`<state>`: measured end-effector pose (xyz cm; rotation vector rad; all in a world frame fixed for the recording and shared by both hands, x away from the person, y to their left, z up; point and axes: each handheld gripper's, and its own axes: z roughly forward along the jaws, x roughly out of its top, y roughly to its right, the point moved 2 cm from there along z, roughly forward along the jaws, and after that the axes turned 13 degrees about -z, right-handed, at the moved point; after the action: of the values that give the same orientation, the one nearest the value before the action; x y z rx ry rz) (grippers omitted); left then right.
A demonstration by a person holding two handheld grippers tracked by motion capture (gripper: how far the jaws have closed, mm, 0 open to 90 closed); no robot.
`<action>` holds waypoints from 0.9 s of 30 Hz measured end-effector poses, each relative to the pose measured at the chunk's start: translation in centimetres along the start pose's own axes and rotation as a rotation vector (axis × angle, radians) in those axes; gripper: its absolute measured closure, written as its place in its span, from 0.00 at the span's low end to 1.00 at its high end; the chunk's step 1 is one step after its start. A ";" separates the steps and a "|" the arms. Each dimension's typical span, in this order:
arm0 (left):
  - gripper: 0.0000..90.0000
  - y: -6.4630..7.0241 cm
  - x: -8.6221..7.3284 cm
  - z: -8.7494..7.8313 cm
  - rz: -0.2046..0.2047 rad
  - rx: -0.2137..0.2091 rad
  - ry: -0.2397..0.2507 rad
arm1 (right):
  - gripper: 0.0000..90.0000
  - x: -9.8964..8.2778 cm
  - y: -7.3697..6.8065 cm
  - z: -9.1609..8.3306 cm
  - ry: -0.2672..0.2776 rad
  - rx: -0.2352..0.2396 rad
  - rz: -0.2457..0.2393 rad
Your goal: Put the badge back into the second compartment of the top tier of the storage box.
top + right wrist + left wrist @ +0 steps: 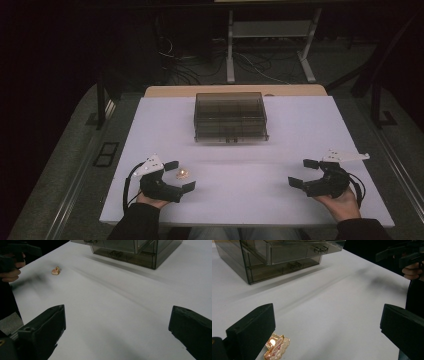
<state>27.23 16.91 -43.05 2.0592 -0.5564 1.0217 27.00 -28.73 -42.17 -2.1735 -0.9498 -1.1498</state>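
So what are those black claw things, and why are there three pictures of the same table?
Those claws are grippers, tools a person holds, one in each hand. The left gripper and the right gripper are both open and hold nothing. One picture comes from a camera up high. The other two come from small cameras riding on each gripper, looking along its black jaws. On the white table stands a smoky clear drawer box. A small gold and pink trinket lies near the left gripper.
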 end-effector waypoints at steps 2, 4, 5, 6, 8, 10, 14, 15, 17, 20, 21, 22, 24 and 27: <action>0.00 0.0 0.0 0.0 -0.001 -0.002 0.002 | 0.00 0.0 0.0 0.0 -0.001 -0.001 0.001; 0.00 0.0 0.0 0.0 0.000 -0.001 0.002 | 0.00 0.0 0.0 0.0 -0.004 0.000 -0.002; 0.00 0.0 0.0 0.0 0.000 -0.001 0.002 | 0.00 -0.1 0.0 0.0 -0.005 0.000 -0.004; 0.00 0.0 0.0 0.0 -0.001 -0.001 0.003 | 0.00 -0.1 0.0 0.0 -0.007 0.002 -0.001; 0.00 0.0 0.0 0.0 0.000 -0.001 0.002 | 0.00 0.0 -0.1 0.0 -0.004 0.003 -0.002; 0.00 0.0 0.0 0.0 -0.001 -0.001 -0.001 | 0.00 0.0 -0.1 0.0 -0.006 0.004 -0.001; 0.00 0.0 0.0 0.0 -0.004 -0.002 -0.001 | 0.00 -0.1 -0.1 0.0 -0.007 0.003 0.001; 0.00 0.0 0.0 0.0 -0.004 -0.002 -0.001 | 0.00 -0.1 -0.1 0.0 -0.007 0.003 0.001; 0.00 0.0 0.0 0.0 -0.005 -0.002 0.001 | 0.00 -0.1 -0.1 0.0 -0.007 0.000 0.003; 0.00 0.0 -0.1 0.0 -0.007 -0.001 -0.002 | 0.00 -0.1 0.0 -0.1 -0.004 0.000 0.000; 0.00 0.1 -0.1 0.0 -0.008 -0.001 -0.003 | 0.00 -0.1 0.0 -0.1 -0.001 -0.002 -0.003; 0.00 0.1 -0.1 0.0 -0.007 -0.002 -0.003 | 0.00 -0.1 0.0 -0.1 -0.001 -0.002 -0.002; 0.00 0.1 -0.1 0.0 -0.008 -0.001 -0.005 | 0.00 -0.2 0.0 -0.1 -0.001 -0.001 -0.002; 0.00 0.1 -0.1 0.0 -0.007 0.002 -0.008 | 0.00 -0.2 0.0 -0.2 -0.005 0.000 -0.001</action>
<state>27.07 16.86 -43.10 2.0660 -0.5518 1.0105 26.81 -28.87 -42.25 -2.1770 -0.9524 -1.1454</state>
